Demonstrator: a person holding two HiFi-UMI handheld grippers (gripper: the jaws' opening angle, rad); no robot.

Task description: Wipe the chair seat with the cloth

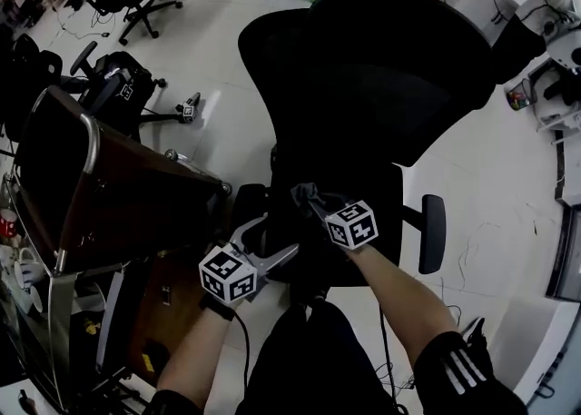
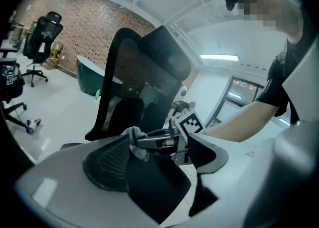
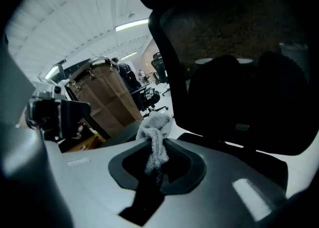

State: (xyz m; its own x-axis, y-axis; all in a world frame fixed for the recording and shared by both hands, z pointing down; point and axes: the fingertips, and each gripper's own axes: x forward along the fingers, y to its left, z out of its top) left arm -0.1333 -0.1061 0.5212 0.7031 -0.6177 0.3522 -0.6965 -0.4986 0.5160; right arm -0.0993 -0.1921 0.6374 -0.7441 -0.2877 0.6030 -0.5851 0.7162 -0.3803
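the cloth [image 3: 155, 131], a pale grey rag, is bunched up and pinched in the right gripper [image 3: 155, 158], whose jaws are clenched on it so a twisted tuft sticks out past the tips. from above, the cloth [image 1: 309, 193] sits over the left rear part of the chair seat [image 1: 377, 195], close under the backrest [image 1: 381, 68]. whether it presses on the seat i can't tell. the right gripper [image 1: 313, 200] reaches in low across the seat, and the person's forearm [image 1: 399, 286] runs back from it.

the left gripper [image 1: 270, 245] hangs just beside it at the seat's left front. its jaws stand apart, grasping nothing. looking along the left gripper [image 2: 158, 157], the other tool's tip and the cloth [image 2: 133, 136] show in the gap between the pads.

each gripper's cube carries black-and-white square markers, patterns rather than words. no other print is big enough to read.

the chair is black, with one armrest [image 1: 433, 233] sticking out on the right. to its left stands a brown panelled piece with a chrome rail [image 1: 136, 195]. behind the chair is a big dark green tub [image 2: 92, 80], contents hidden from here. more black office chairs [image 2: 42, 37] stand on the pale floor [image 1: 490, 186] before a brick wall [image 2: 75, 27].
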